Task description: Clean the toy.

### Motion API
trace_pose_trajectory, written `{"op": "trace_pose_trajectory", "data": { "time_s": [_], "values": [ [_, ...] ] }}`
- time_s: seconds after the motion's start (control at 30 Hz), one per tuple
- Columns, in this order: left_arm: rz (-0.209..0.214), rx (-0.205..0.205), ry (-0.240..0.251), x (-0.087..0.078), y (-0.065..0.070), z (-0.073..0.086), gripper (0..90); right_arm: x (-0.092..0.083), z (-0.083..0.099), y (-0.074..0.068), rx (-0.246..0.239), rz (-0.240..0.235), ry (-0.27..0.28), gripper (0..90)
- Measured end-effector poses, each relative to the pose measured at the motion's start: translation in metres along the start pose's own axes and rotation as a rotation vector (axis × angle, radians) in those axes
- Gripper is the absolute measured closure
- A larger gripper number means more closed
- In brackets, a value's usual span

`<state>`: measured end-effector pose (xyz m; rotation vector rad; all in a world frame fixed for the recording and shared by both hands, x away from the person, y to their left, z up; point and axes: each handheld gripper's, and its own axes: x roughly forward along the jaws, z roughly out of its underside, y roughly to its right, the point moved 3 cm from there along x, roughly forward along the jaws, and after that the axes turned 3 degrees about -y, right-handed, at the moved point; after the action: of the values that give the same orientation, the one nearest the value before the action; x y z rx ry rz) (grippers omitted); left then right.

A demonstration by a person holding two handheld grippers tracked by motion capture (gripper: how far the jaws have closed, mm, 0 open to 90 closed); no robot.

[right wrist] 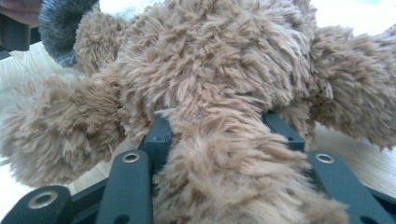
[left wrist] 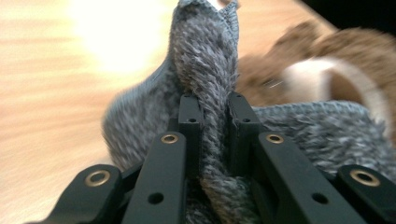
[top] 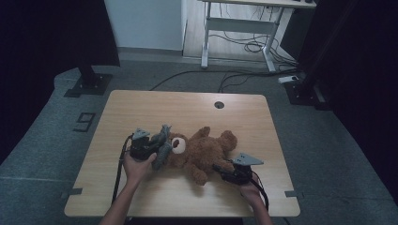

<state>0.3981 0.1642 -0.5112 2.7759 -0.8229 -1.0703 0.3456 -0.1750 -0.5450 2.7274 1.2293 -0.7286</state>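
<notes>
On table point(top: 141, 108): brown bear point(top: 206, 150) lying mid-front, limb clamped in right gripper point(top: 225, 172); grey knit cloth point(left wrist: 205, 70) at bear's head, pinched tight in left gripper point(top: 152, 149).

The right gripper point(right wrist: 219, 133) is clamping its two black jaws on a furry limb of the brown teddy bear point(right wrist: 210, 70), which is lying across the wooden table point(right wrist: 355, 161). A grey fuzzy cloth point(right wrist: 58, 28) is showing at the upper left, beside the bear.
</notes>
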Motion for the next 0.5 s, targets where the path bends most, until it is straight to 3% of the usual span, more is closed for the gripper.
{"op": "trace_pose_trajectory", "data": {
  "time_s": [0.17, 0.23, 0.37, 0.5],
  "values": [
    [-0.031, 0.001, -0.103, 0.011, -0.011, 0.023, 79.0, 0.001, 0.001, 0.000, 0.006, -0.003, -0.002, 53.6],
    [-0.012, -0.018, -0.113, 0.014, -0.014, 0.032, 79.0, 0.001, 0.001, 0.000, 0.010, -0.003, 0.001, 53.6],
    [-0.001, -0.017, -0.078, 0.000, -0.014, 0.023, 78.6, 0.000, 0.001, 0.001, 0.013, -0.004, 0.001, 53.5],
    [0.006, 0.021, 0.030, -0.032, -0.003, -0.008, 78.3, 0.000, 0.001, 0.002, 0.014, -0.003, 0.002, 53.5]
  ]
}}
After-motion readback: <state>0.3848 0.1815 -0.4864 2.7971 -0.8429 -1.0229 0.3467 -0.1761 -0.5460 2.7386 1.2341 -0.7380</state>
